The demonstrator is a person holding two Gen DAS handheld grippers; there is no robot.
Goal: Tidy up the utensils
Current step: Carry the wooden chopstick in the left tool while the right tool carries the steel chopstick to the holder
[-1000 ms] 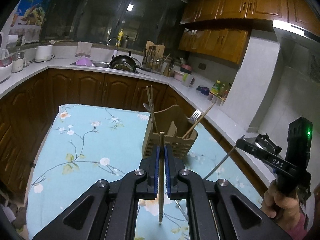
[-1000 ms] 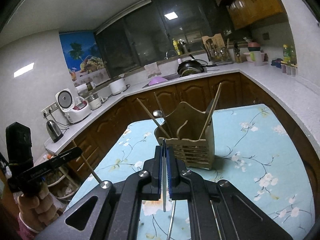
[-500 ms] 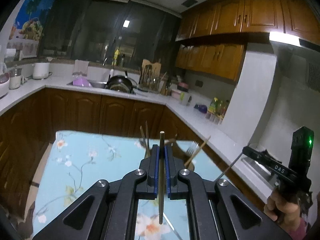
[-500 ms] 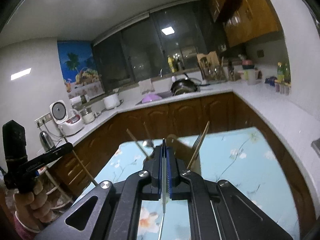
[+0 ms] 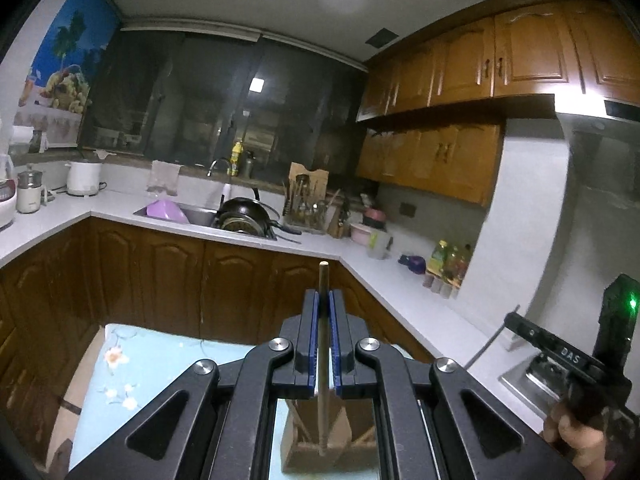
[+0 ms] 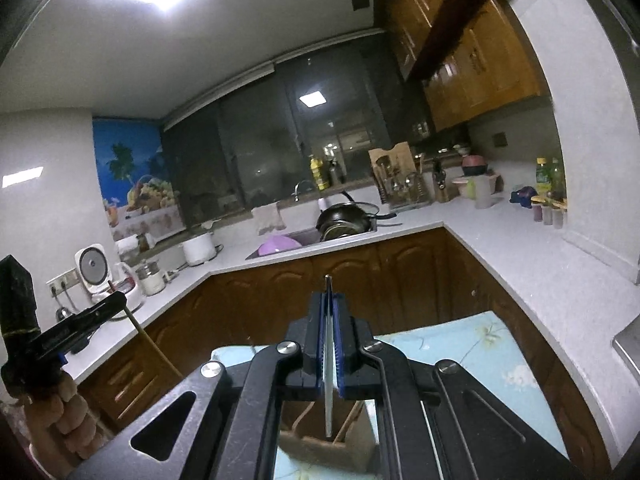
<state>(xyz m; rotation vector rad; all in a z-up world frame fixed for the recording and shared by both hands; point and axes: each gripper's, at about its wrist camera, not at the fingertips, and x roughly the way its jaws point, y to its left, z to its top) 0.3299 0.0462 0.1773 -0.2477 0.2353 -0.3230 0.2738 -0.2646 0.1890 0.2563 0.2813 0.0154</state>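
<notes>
My left gripper (image 5: 324, 300) is shut on a wooden chopstick (image 5: 322, 360) held upright; its lower end hangs just above the wooden utensil holder (image 5: 320, 452) seen under the jaws. My right gripper (image 6: 329, 300) is shut on a thin metal utensil (image 6: 328, 392), also upright, its lower end over the same holder (image 6: 320, 448). Each gripper shows in the other's view: the right one (image 5: 520, 322) with its metal rod, the left one (image 6: 108, 306) with its chopstick.
The holder stands on a table with a light blue floral cloth (image 5: 132, 368). Behind are brown cabinets, a white L-shaped counter (image 5: 400, 280), a sink with a black pan (image 5: 244, 216) and a purple bowl (image 5: 166, 212), and bottles at the right.
Both grippers have risen and tilted up with their utensils. The holder has slid from the middle of each view to below the jaws, and the table has dropped low in frame.
</notes>
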